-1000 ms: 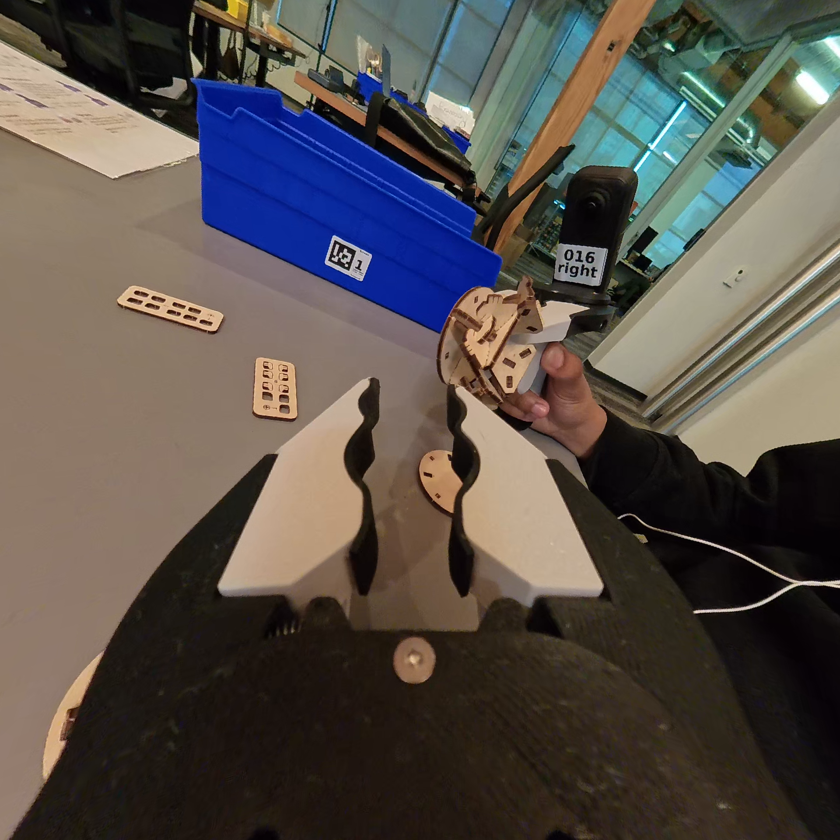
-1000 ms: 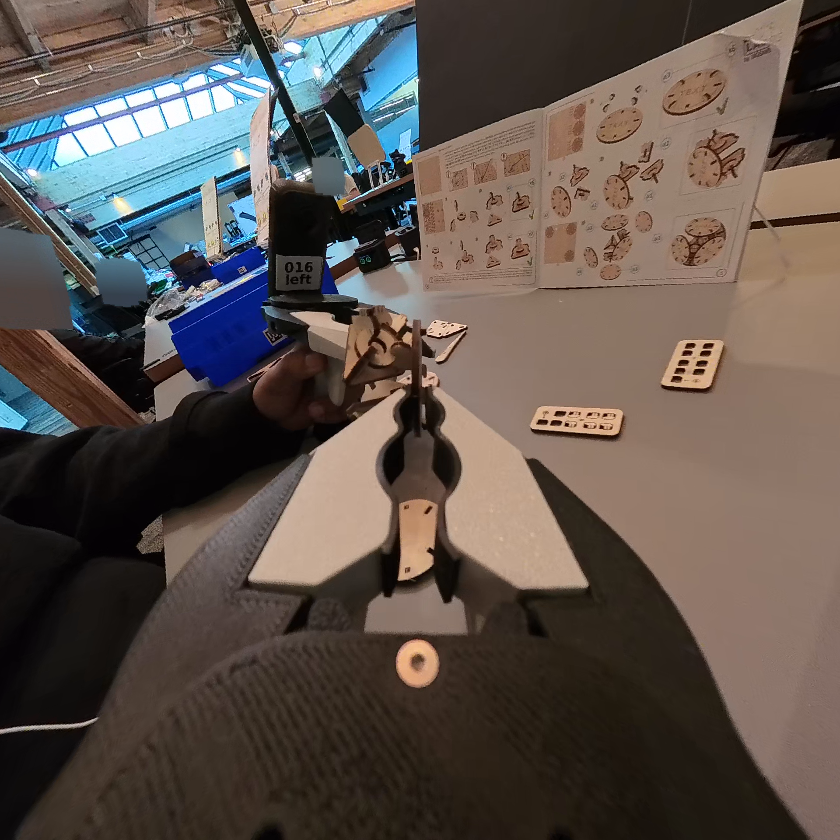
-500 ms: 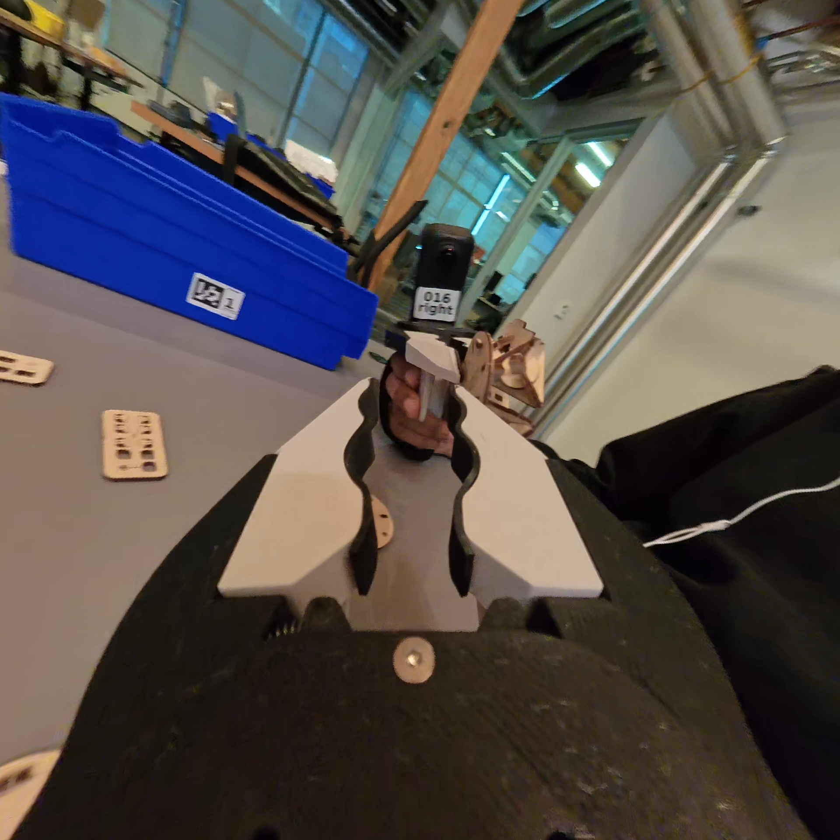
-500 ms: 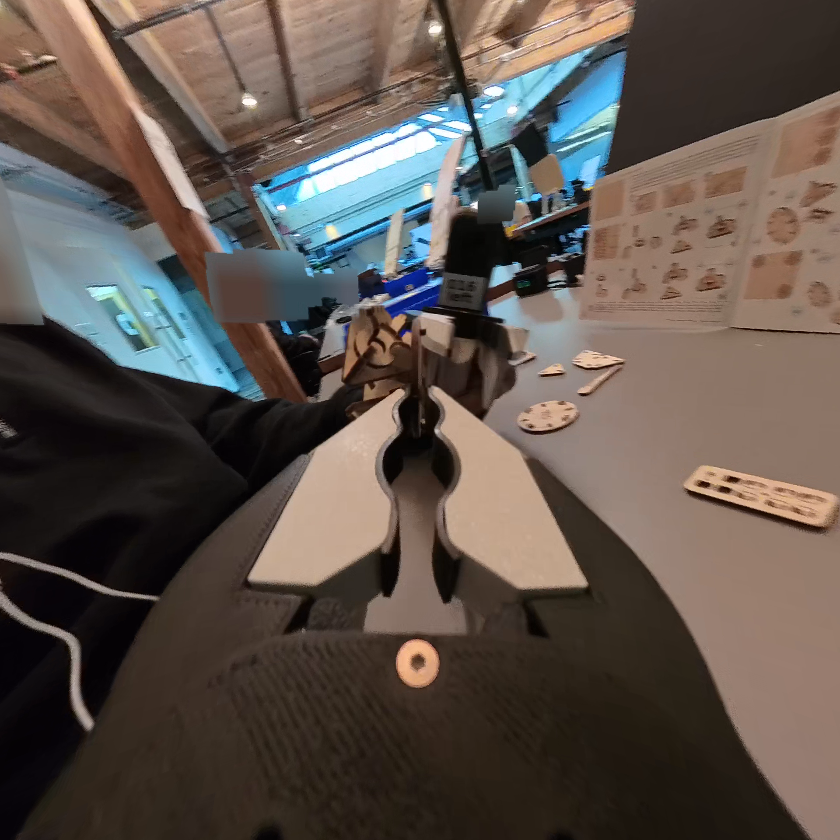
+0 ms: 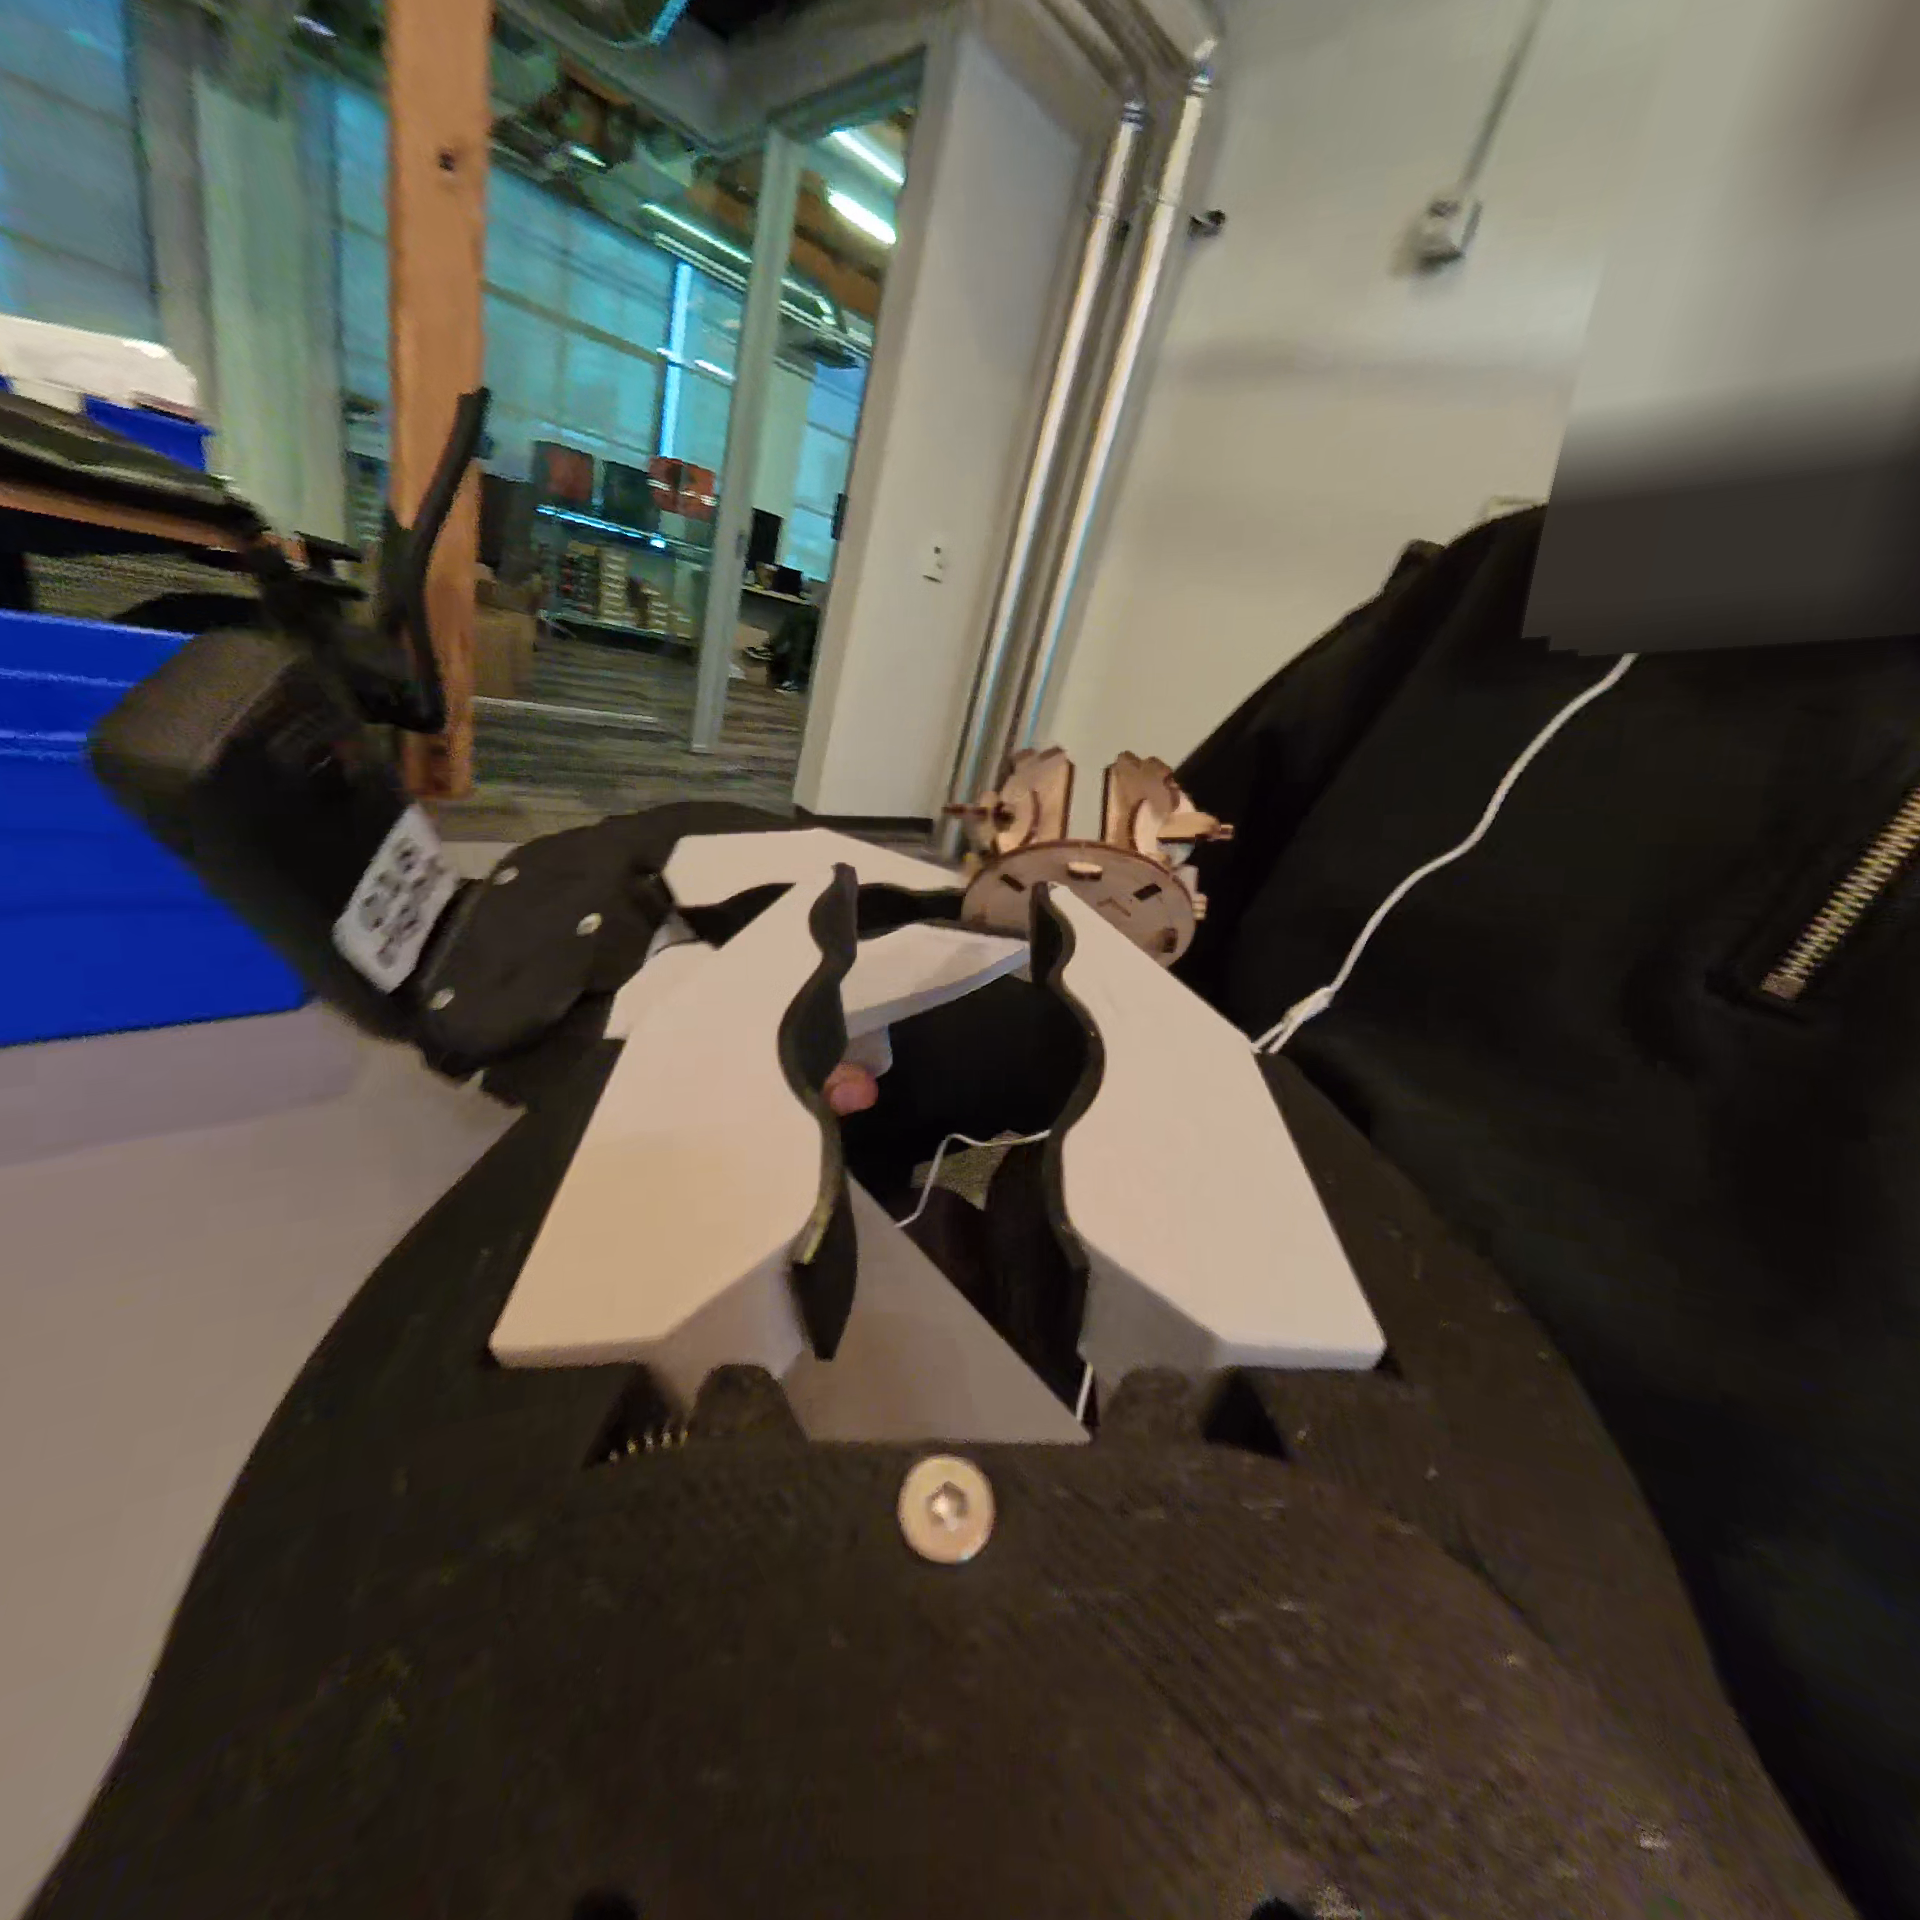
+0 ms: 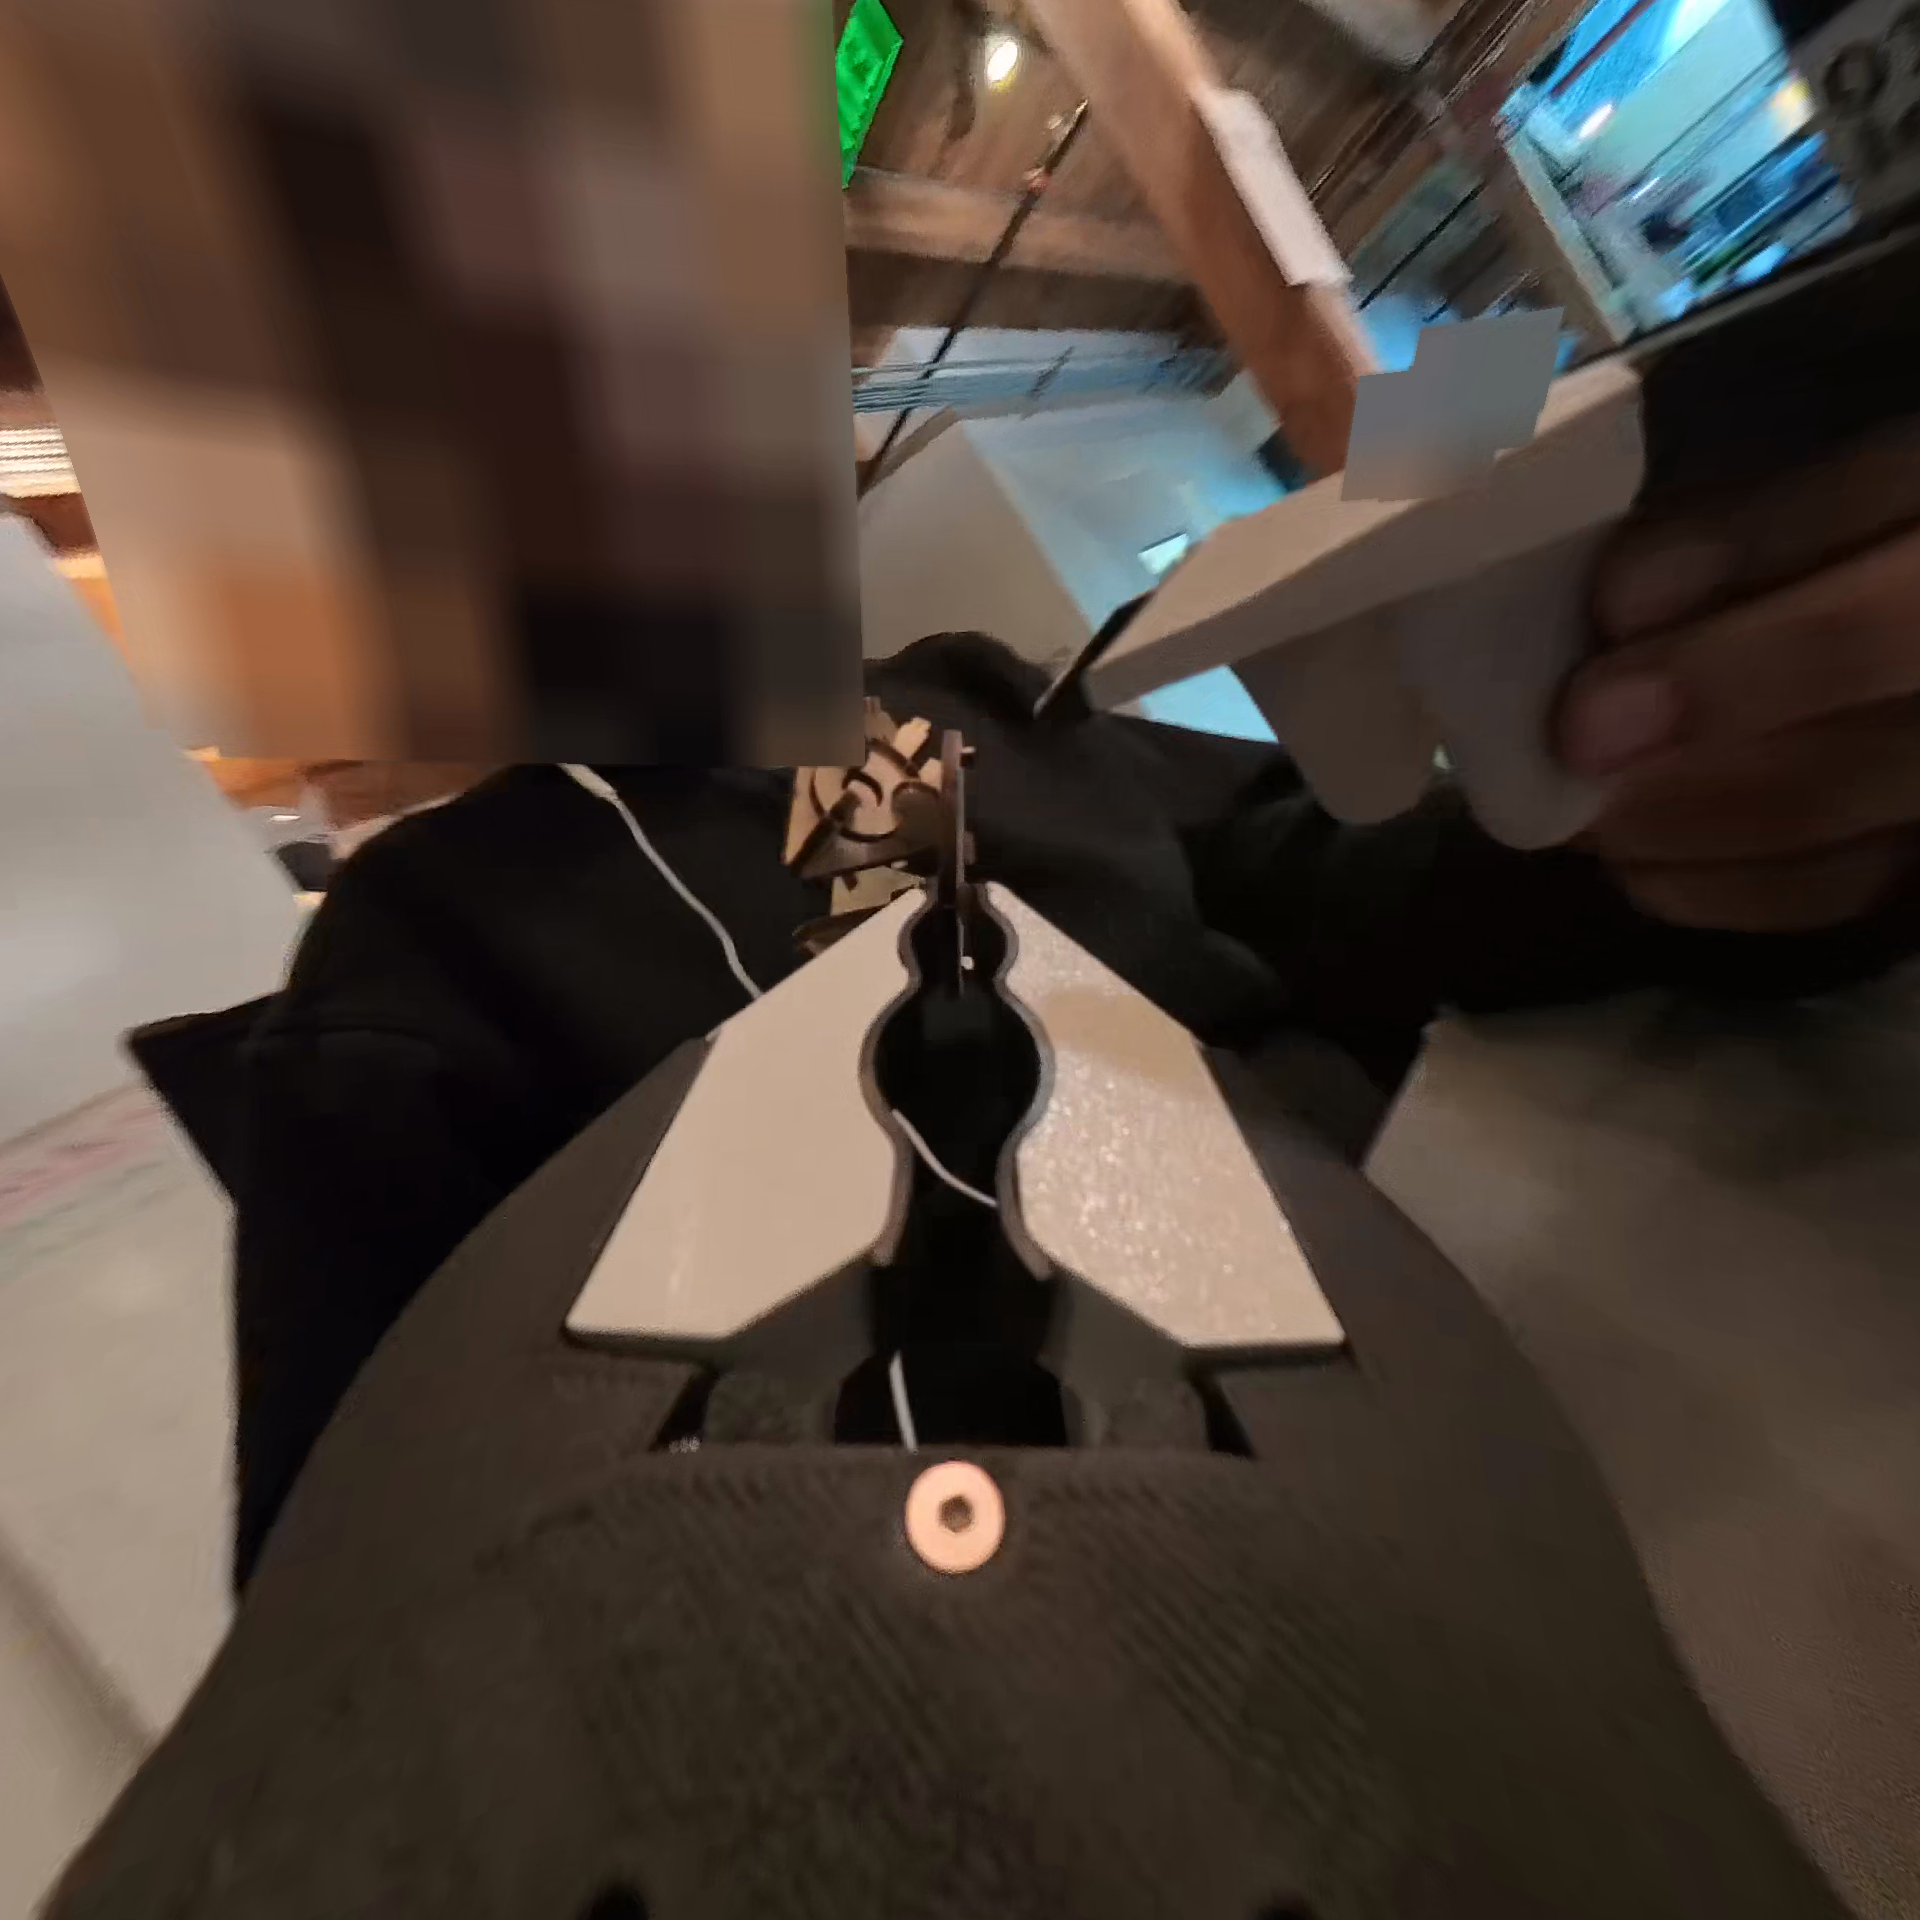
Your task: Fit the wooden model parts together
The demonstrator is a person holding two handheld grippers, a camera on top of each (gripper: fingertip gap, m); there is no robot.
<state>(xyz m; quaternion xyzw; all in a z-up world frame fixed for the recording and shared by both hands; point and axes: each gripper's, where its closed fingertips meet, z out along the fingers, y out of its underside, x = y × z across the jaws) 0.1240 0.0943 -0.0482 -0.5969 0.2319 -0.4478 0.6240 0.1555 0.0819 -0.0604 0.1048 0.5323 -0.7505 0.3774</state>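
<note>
In the right wrist view my right gripper (image 6: 951, 904) is shut on the thin edge of a wooden disc assembly (image 6: 883, 810), a round plywood plate with upright wooden pieces slotted into it. In the left wrist view the same assembly (image 5: 1081, 894) lies flat, just beyond my left gripper's right fingertip. The right gripper (image 5: 971, 914) reaches in from the left and pinches the plate's rim. My left gripper (image 5: 938, 902) is open and empty, with the right gripper's white fingers (image 5: 914, 966) showing between its tips. In the right wrist view the left gripper (image 6: 1081, 675) hangs at the upper right in a hand (image 6: 1714, 707).
A person's black jacket (image 5: 1558, 935) with a white cord (image 5: 1382, 904) fills the space close behind the assembly. A blue bin (image 5: 94, 831) stands at the left on the grey table (image 5: 208, 1247). A wooden post (image 5: 436, 312) and glass walls are behind. The tips of both grippers are at nearly the same place.
Both grippers have swung away from the table towards the person's body. The right gripper has turned the wooden assembly flat and kept hold of it. The left gripper has closed in, jaws still open.
</note>
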